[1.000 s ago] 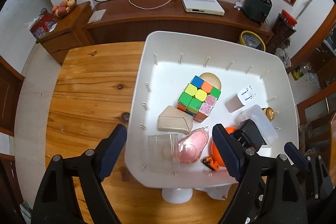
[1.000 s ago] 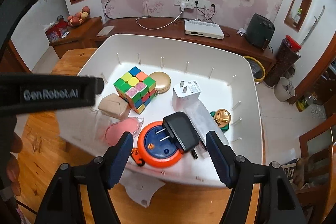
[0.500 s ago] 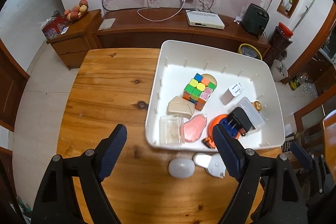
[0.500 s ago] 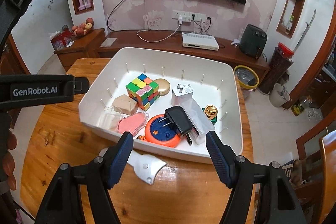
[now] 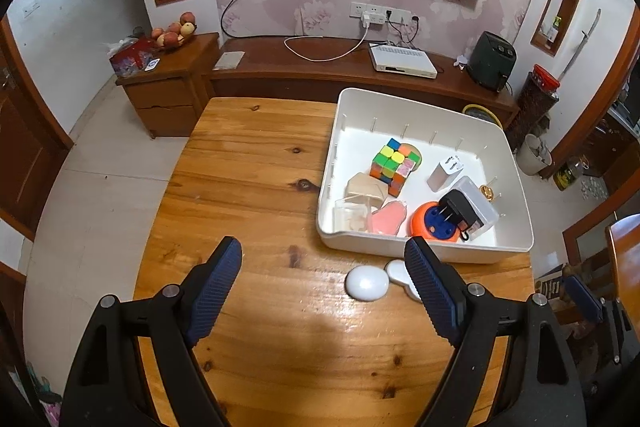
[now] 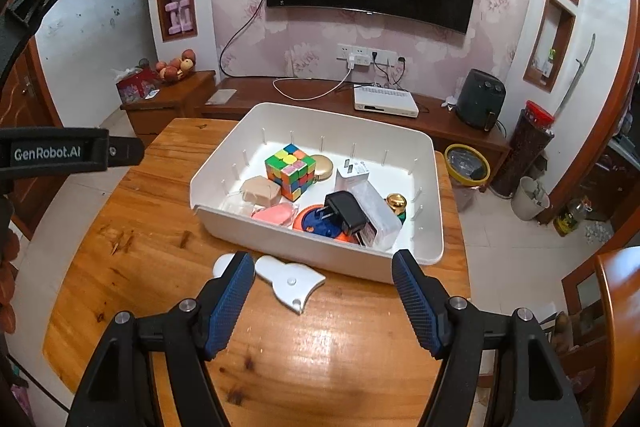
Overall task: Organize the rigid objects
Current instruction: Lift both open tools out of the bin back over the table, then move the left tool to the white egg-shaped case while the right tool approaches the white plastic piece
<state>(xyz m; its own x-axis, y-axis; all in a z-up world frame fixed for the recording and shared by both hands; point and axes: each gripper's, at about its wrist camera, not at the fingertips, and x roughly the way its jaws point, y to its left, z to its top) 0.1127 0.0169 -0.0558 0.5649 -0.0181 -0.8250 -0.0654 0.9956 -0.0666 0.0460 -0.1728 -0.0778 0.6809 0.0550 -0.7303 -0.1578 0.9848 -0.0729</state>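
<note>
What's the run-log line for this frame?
left tool: open, empty | right tool: open, empty | white bin: holds cube, chargers | white pieces: on table, outside bin

A: State the count of containers on the tabletop [image 5: 248, 187].
B: One white bin [image 5: 516, 243].

A: Items inside it?
B: One puzzle cube [image 5: 394, 163], one white charger [image 5: 446, 175], one black plug adapter [image 5: 458, 207], one orange reel [image 5: 426, 223], one tan box [image 5: 364, 187].

A: Items outside it?
B: Two white pieces: one oval [image 5: 367, 283], one flat scraper [image 6: 290, 281].

A: Hand-held grippers?
B: Two.
</note>
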